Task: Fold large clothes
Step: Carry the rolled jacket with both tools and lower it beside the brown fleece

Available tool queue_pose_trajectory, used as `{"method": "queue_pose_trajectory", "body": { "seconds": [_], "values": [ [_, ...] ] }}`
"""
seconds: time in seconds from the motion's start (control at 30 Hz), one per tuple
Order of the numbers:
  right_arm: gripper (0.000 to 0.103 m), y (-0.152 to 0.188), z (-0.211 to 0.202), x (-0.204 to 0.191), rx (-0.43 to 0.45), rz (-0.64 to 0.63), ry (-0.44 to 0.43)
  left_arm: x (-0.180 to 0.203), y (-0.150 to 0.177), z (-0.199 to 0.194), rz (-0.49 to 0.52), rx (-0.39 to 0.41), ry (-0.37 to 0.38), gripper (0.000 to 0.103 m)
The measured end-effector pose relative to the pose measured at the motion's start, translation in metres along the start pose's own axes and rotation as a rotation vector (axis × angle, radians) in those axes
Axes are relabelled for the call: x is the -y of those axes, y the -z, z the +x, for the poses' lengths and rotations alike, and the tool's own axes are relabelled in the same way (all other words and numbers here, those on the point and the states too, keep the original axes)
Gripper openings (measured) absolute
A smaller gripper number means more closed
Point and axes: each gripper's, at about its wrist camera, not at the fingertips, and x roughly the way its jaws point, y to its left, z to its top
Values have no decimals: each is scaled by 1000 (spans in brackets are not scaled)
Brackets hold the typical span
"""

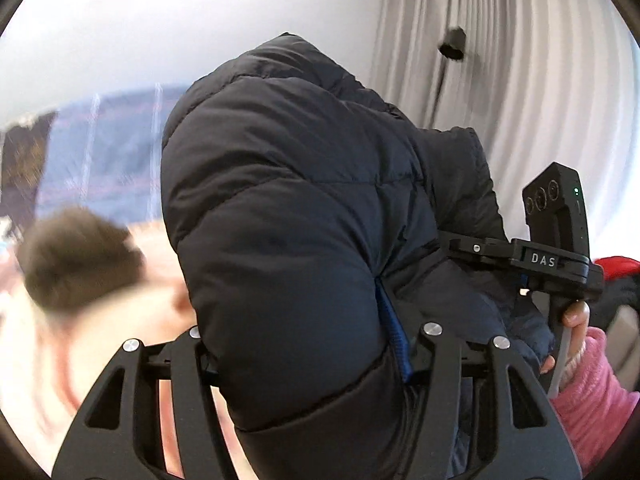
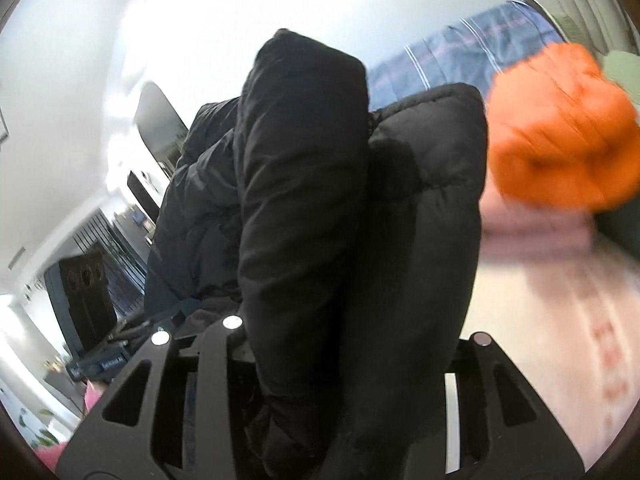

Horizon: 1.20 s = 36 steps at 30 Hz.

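A bulky black puffer jacket hangs in the air and fills the middle of both wrist views. My left gripper is shut on a thick padded fold of it, beside a blue zipper strip. In the right wrist view the jacket bulges upward, and my right gripper is shut on another thick fold. The left wrist view also shows the right gripper's body, held by a hand in a pink sleeve, pressed against the jacket's far side. Fabric hides the fingertips in both views.
Below lies a pale pinkish bed surface. An orange garment sits on a folded pink stack at the right. A blue plaid cloth lies behind, a blurred brown fluffy item at the left, and grey curtains hang beyond.
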Motion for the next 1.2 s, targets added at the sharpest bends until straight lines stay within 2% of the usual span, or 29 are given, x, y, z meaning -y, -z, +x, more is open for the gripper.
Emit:
{"method": "queue_pose_trajectory", "body": {
  "seconds": [0.1,0.23,0.33,0.47,0.6,0.67,0.7,0.73,0.77,0.8,0.83,0.87,0.9,0.97,1.03,1.1,1.2],
  "values": [
    [38,-32,45,2,29,34,-26,-18,-31,19,37,33,-92,60],
    [38,-57,104,7,35,24,14,-48,-57,57,52,35,-154,60],
    [38,-71,148,17,25,35,33,-76,-60,83,26,32,-177,60],
    [38,-86,208,33,16,4,112,-100,-74,136,19,11,-201,60],
    [38,-102,250,55,39,7,186,-134,-77,186,14,16,-268,62],
    [45,-105,275,68,46,-58,285,-148,-77,215,8,5,-323,77],
    [61,-105,288,75,43,-86,357,-157,-72,233,4,-11,-380,83],
    [83,-98,304,85,35,-113,474,-168,-62,256,16,-36,-494,93],
    [89,-87,318,97,30,-124,597,-175,-52,271,28,-60,-578,94],
    [91,-74,327,108,12,-124,660,-186,-32,296,26,-116,-655,94],
    [91,-61,337,119,-23,-119,699,-193,-13,311,2,-162,-653,94],
    [91,-39,352,126,-79,-170,761,-196,2,322,-23,-189,-637,94],
    [90,-28,358,120,-89,-240,789,-198,14,330,-39,-216,-624,94],
    [91,-22,361,105,-79,-311,758,-199,13,329,-35,-211,-611,94],
    [95,-17,358,96,-54,-345,795,-189,13,328,2,-225,-639,94],
    [95,-17,353,101,-72,-297,797,-176,15,326,53,-234,-658,94],
    [94,-15,334,102,-72,-249,740,-167,15,315,72,-231,-658,94]
  ]
}}
